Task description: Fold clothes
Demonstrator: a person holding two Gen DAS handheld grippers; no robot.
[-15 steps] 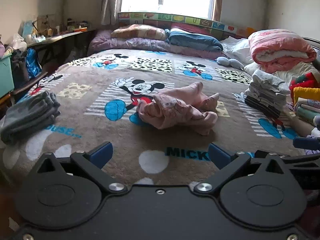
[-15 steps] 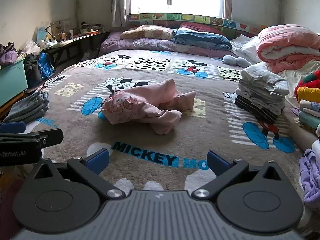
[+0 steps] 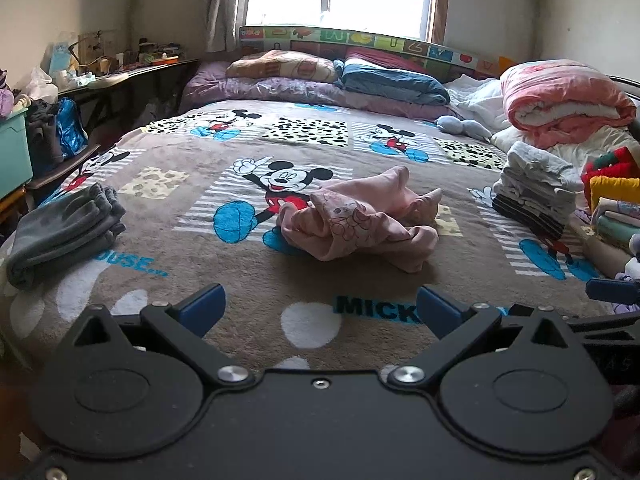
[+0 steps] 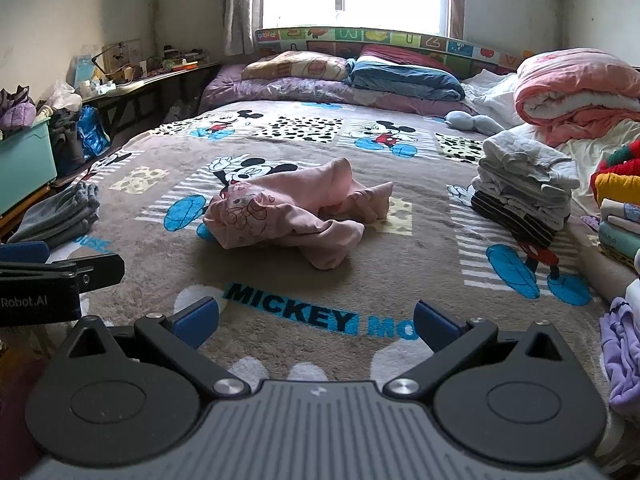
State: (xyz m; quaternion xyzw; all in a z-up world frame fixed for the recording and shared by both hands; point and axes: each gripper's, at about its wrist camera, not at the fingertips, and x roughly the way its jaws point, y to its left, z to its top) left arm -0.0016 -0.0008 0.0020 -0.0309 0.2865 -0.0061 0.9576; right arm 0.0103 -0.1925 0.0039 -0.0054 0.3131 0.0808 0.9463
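A crumpled pink garment (image 3: 356, 220) (image 4: 292, 212) with a cartoon print lies in the middle of the Mickey Mouse blanket (image 3: 240, 280) (image 4: 400, 280). My left gripper (image 3: 320, 306) hovers low over the bed's near edge, open, with nothing between its blue pads. My right gripper (image 4: 316, 318) hangs beside it, also open and empty. The garment is well ahead of both, untouched. The left gripper's side (image 4: 48, 276) shows at the left edge of the right wrist view, and a blue fingertip of the right gripper (image 3: 612, 290) shows at the right edge of the left wrist view.
A folded grey garment (image 3: 60, 232) lies at the bed's left edge. A stack of folded grey and striped clothes (image 4: 524, 188) stands on the right, with more folded piles (image 4: 620, 216) beyond it. A rolled pink quilt (image 4: 576, 88) and pillows (image 4: 400, 76) fill the back. A green bin (image 4: 24, 160) stands left.
Both grippers have eased very slightly, so the pink garment sits a touch differently in each view. Nothing was taken hold of or let go.
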